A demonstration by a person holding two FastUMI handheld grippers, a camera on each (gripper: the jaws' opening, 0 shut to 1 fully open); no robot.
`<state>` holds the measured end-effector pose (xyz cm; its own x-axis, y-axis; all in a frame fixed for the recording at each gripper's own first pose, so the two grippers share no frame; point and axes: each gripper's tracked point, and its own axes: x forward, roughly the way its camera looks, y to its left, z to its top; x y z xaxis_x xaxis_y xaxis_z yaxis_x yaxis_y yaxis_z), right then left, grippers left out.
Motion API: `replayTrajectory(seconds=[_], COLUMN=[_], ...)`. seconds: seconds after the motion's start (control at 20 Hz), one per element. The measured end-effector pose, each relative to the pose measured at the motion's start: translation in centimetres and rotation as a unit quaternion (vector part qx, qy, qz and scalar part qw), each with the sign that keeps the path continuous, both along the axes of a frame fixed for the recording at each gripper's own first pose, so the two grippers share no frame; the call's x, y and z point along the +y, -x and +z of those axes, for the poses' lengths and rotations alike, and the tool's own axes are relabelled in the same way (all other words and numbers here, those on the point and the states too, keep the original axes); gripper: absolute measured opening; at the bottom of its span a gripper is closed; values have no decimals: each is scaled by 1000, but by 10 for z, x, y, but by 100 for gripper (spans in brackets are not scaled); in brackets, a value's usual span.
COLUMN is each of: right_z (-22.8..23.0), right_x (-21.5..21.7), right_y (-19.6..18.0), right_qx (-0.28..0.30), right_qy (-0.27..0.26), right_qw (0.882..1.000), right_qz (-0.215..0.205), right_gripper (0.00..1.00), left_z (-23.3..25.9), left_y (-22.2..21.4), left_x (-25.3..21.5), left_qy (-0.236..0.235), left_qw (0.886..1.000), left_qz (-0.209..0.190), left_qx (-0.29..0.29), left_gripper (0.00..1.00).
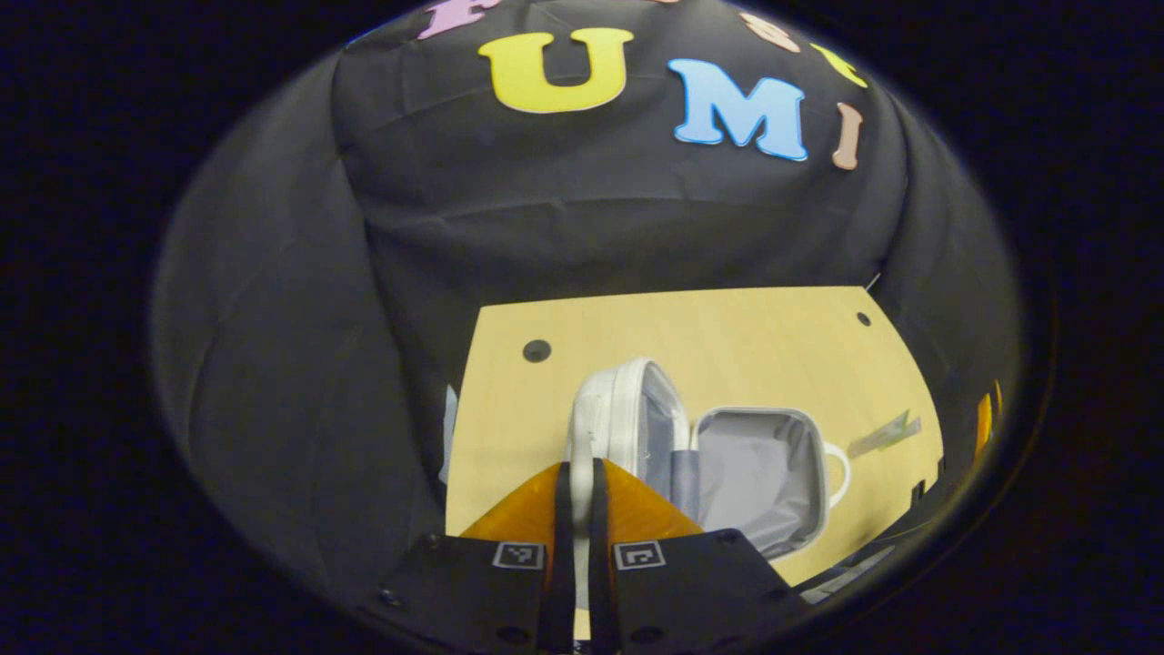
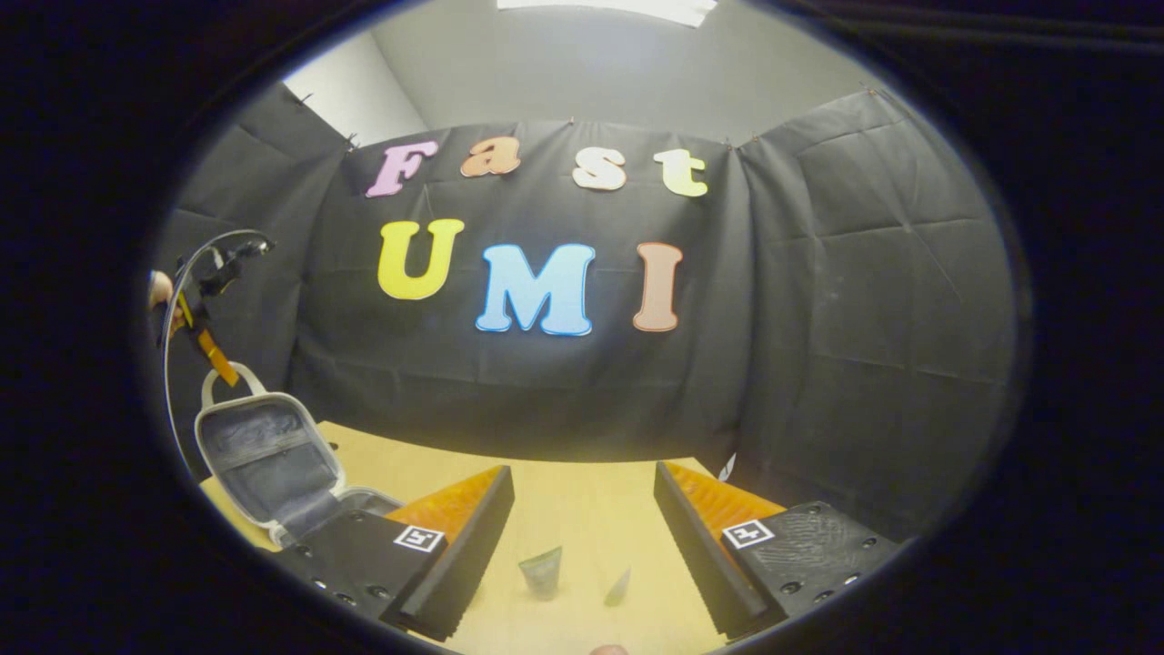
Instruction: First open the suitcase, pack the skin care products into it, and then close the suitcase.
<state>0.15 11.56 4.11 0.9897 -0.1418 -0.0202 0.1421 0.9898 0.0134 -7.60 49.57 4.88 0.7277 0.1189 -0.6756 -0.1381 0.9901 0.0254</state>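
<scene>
The white suitcase (image 1: pixel 764 473) lies open on the wooden table (image 1: pixel 727 337), its grey lining showing. My left gripper (image 1: pixel 575 482) is shut on the white rim of the raised lid (image 1: pixel 627 409), which stands on edge. In the right gripper view the open suitcase (image 2: pixel 264 455) is at the far left, with the left gripper (image 2: pixel 211 350) at its top by the white handle. My right gripper (image 2: pixel 582 471) is open above the table with nothing between its fingers. Two small skin care tubes (image 2: pixel 543 571) (image 2: pixel 618 587) lie just below it. One tube (image 1: pixel 882 435) lies right of the suitcase.
The black cloth walls close off the table on the back and both sides. Two dark holes (image 1: pixel 536 350) (image 1: pixel 862 318) mark the tabletop's far corners. A person's hand (image 2: pixel 159 289) shows at the far left.
</scene>
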Motion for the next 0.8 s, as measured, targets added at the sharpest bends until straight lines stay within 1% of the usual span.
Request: replayTrajectory(seconds=[0.1, 0.2, 0.25, 0.3, 0.35, 0.5, 0.65, 0.7, 0.8], right_z=[-3, -9, -11, -12, -13, -16, -18, -18, -19], right_x=[7, 14, 17, 18, 20, 24, 23, 21, 16], right_y=[1, 1, 2, 2, 2, 2, 1, 2, 2], right_qx=[9, 23, 31, 37, 41, 53, 59, 59, 59], right_qy=[-3, -13, -15, -13, -10, -2, -9, -9, -8], right_qw=[1000, 1000, 999, 999, 999, 999, 998, 998, 998], right_qz=[-5, -4, -4, -5, -6, -5, -8, -11, -17], right_gripper=[94, 94, 94, 94, 94, 94, 95, 95, 95], left_z=[-30, -74, -96, -111, -123, -160, -193, -202, -206], left_y=[-1, 0, 4, 1, 1, 0, 0, -1, -1], left_x=[44, 84, 98, 107, 111, 125, 141, 143, 149], left_qy=[1, 11, 22, 32, 36, 40, 23, 21, 1], left_qw=[999, 998, 996, 995, 994, 992, 990, 990, 989], left_qz=[28, 49, 58, 61, 67, 80, 92, 90, 103], left_qx=[17, 48, 65, 70, 72, 85, 103, 106, 107], left_gripper=[14, 13, 16, 14, 14, 14, 14, 18, 18])
